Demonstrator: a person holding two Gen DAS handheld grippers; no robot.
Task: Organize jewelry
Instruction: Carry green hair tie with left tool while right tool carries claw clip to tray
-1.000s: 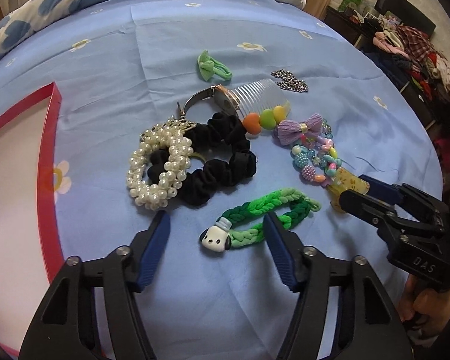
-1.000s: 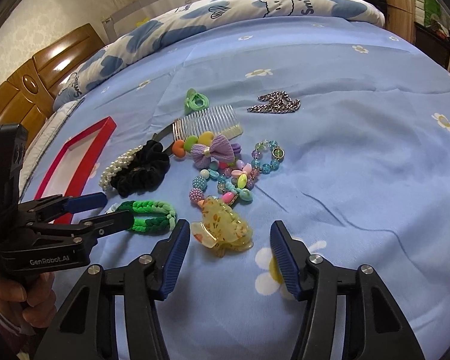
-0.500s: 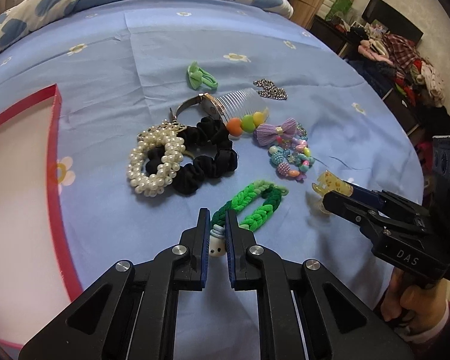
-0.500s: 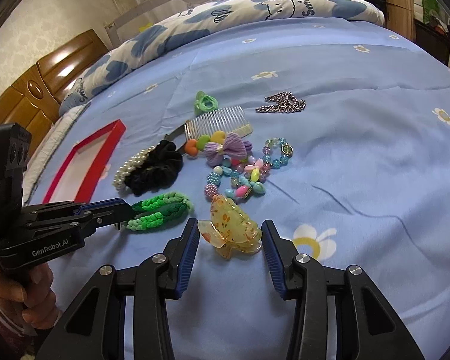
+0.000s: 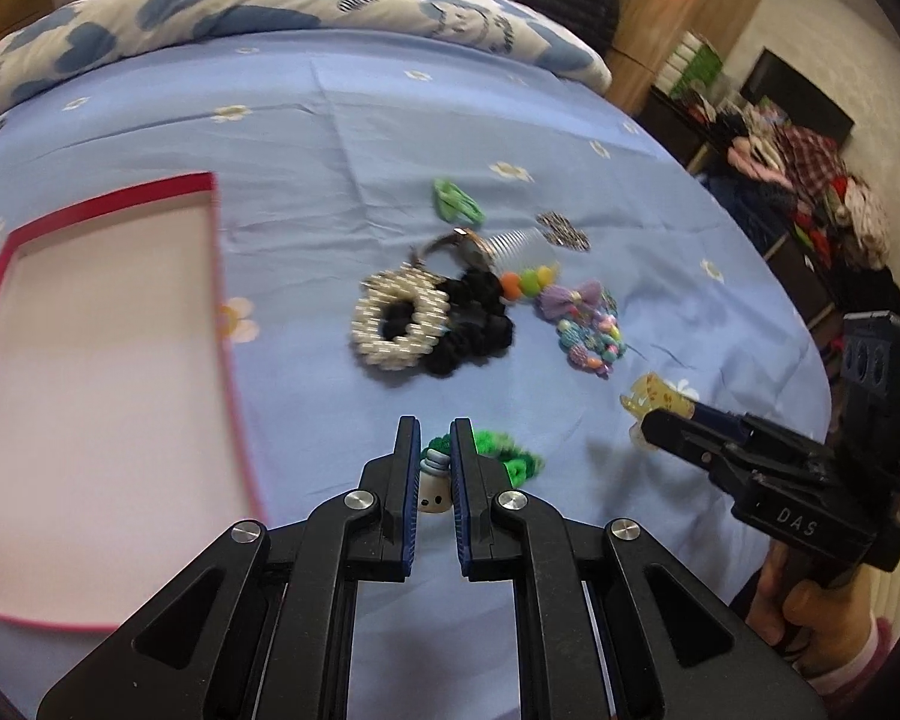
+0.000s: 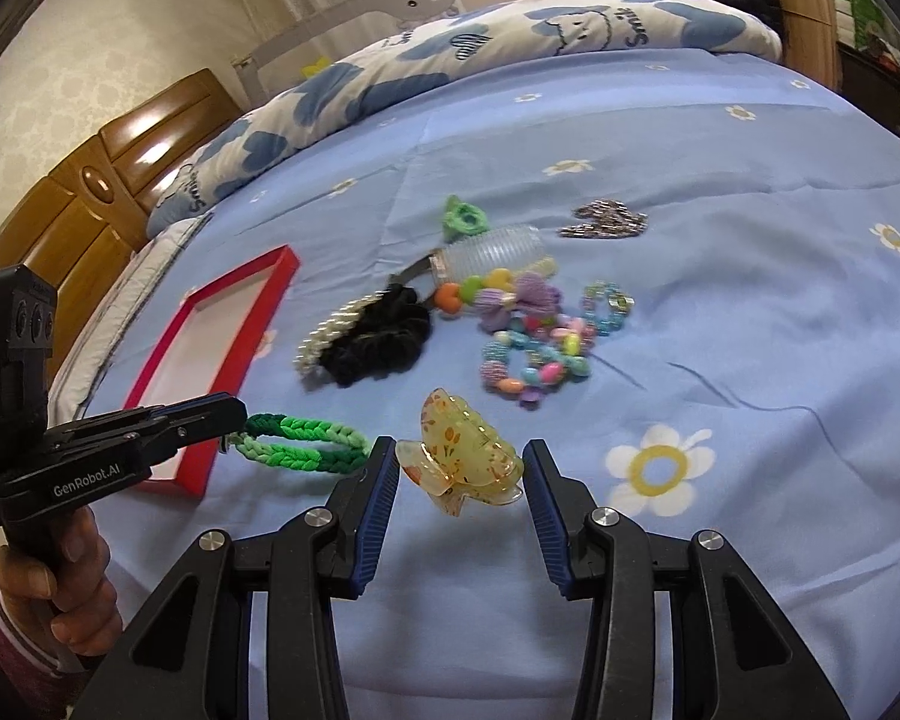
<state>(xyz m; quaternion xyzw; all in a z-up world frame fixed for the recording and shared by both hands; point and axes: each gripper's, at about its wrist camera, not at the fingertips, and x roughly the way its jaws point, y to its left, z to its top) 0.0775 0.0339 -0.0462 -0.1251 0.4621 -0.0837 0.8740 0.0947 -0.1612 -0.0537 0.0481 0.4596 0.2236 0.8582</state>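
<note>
My left gripper (image 5: 433,438) is shut on the white puppy charm of a green braided hair tie (image 5: 501,450) and holds it lifted above the blue bedsheet; it also shows in the right wrist view (image 6: 297,441). My right gripper (image 6: 459,468) is closed on a yellow translucent claw clip (image 6: 462,462), held off the sheet; the clip also shows in the left wrist view (image 5: 654,402). A red-rimmed tray (image 5: 219,300) with a pale inside lies to the left.
A pile lies mid-bed: pearl bracelet (image 5: 399,324), black scrunchie (image 5: 474,324), clear comb (image 6: 492,249), purple bow (image 6: 510,297), colourful bead bracelets (image 6: 537,360), green hair tie (image 5: 456,201), metal chain (image 6: 606,219). Pillows lie at the bed's far edge.
My left gripper has risen with the green hair tie and swung toward the tray. My right gripper has tightened on the claw clip and lifted it.
</note>
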